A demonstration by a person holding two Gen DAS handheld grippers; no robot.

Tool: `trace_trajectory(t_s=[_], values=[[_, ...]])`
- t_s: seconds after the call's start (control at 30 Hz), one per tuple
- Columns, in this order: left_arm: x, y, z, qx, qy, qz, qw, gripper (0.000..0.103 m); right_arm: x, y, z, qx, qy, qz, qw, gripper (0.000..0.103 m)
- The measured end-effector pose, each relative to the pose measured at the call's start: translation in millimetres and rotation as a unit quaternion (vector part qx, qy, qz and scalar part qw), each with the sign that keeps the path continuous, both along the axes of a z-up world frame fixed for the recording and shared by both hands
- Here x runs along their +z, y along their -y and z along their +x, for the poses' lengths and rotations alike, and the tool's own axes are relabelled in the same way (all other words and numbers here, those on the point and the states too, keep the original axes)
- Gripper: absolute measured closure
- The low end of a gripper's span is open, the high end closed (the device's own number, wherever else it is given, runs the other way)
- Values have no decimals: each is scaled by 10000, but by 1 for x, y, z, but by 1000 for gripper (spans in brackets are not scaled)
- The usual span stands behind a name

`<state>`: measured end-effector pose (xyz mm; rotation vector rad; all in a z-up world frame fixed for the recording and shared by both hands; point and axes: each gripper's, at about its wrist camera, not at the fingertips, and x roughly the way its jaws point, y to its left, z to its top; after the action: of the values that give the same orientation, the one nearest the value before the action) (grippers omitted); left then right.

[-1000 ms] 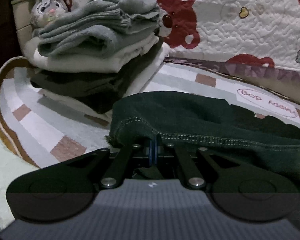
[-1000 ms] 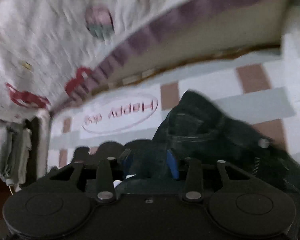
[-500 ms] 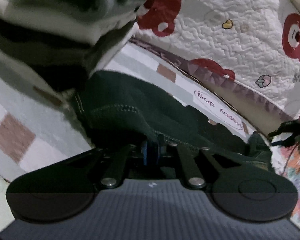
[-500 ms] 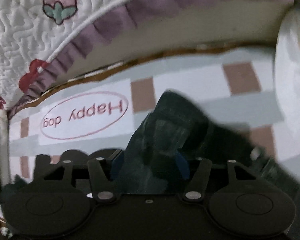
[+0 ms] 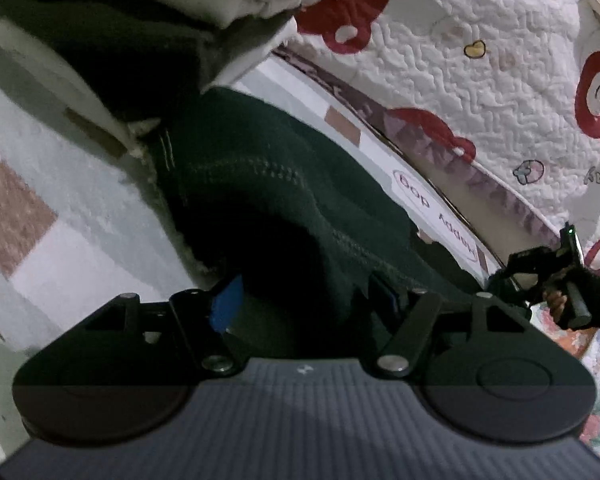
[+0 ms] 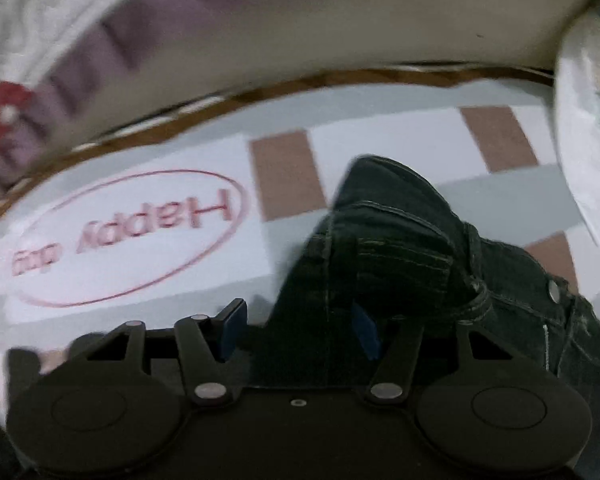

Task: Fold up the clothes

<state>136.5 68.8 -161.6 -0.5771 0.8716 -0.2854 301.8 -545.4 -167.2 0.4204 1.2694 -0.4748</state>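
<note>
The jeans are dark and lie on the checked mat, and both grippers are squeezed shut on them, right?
Not quite. The jeans are dark and lie on the checked mat, but both wrist views show the jaws spread apart: the left gripper and the right gripper are open, with denim loose between the fingers.

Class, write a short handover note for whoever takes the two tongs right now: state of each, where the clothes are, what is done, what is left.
Left tongs: open, jeans hem between the fingers, ungripped.
Right tongs: open, waistband between the fingers.
Jeans lie on the checked mat, beside the folded stack.
Done: several garments stacked.
Left: fold the jeans, add them to the stack.
</note>
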Motion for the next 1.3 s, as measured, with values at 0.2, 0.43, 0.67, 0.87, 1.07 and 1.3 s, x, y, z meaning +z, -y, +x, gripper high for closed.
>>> trace_trajectory(t_s=[0.2, 0.43, 0.67, 0.87, 1.07, 1.3], values=[[-7, 2, 18, 192, -101, 9, 9998, 35, -13, -14, 5, 102, 118, -704, 9974, 35], [-20, 3, 41, 325, -309, -330, 9984, 53, 7, 9, -23, -559, 1085, -601, 9907, 89], [18, 16, 30, 422, 485, -138, 9978, 96, 65, 58, -77, -1139, 2492, -1368, 9520, 91], [46, 33, 36, 333, 1035, 269, 9937, 97, 113, 96, -122, -775, 3036, -2644, 9121, 94], [62, 50, 52, 224, 1440, 387, 9886, 97, 159, 132, -143, -883, 3303, -3141, 8857, 95], [34, 47, 93, 684, 848, 839, 9905, 88, 189, 176, -123, -935, 3167, -2910, 8979, 94]])
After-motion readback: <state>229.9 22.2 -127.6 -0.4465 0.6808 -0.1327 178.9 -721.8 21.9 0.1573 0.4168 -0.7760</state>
